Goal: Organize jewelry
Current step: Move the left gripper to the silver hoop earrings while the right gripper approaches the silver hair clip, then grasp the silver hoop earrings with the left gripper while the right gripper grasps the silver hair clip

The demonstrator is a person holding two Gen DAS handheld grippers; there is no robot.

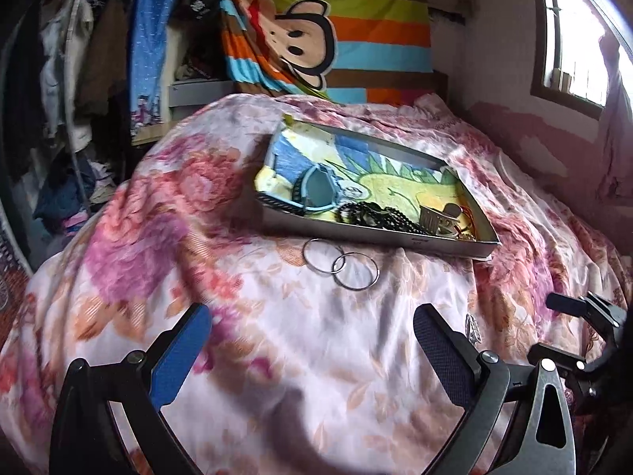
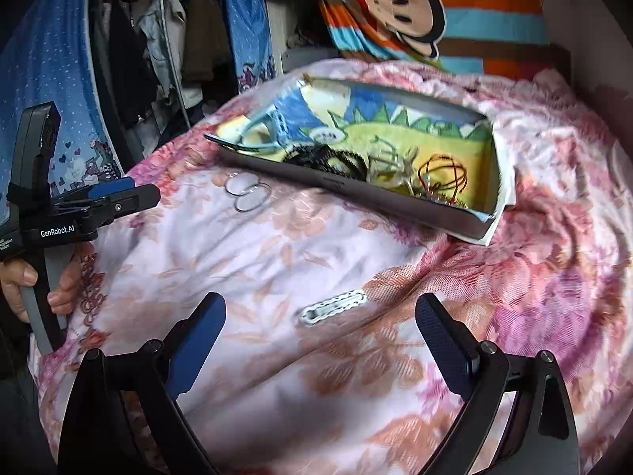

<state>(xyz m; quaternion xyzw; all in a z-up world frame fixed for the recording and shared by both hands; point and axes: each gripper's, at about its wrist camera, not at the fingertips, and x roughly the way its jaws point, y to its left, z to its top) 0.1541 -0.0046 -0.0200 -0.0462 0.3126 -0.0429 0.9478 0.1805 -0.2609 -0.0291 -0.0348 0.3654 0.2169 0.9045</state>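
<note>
A shallow grey box (image 1: 356, 233) (image 2: 356, 194) lined with a cartoon cloth lies on the floral bedspread. It holds a light blue bangle (image 1: 316, 190) (image 2: 273, 126), black bead chains (image 1: 376, 213) (image 2: 328, 158), metal pieces and red wire hoops (image 2: 443, 174). Two silver bangles (image 1: 342, 263) (image 2: 247, 192) lie overlapping on the bedspread just in front of the box. A white hair clip (image 2: 332, 305) lies between the right gripper's fingers, ahead of them. My left gripper (image 1: 312, 340) is open and empty, short of the bangles. My right gripper (image 2: 320, 340) is open and empty.
The floral bedspread (image 1: 277, 356) (image 2: 277, 257) covers a humped bed. A striped monkey blanket (image 1: 328, 23) hangs behind. Clothes hang at the left (image 1: 71, 59). A window (image 1: 573, 39) is at the right. The left gripper's body (image 2: 59, 213) shows at the right view's left edge.
</note>
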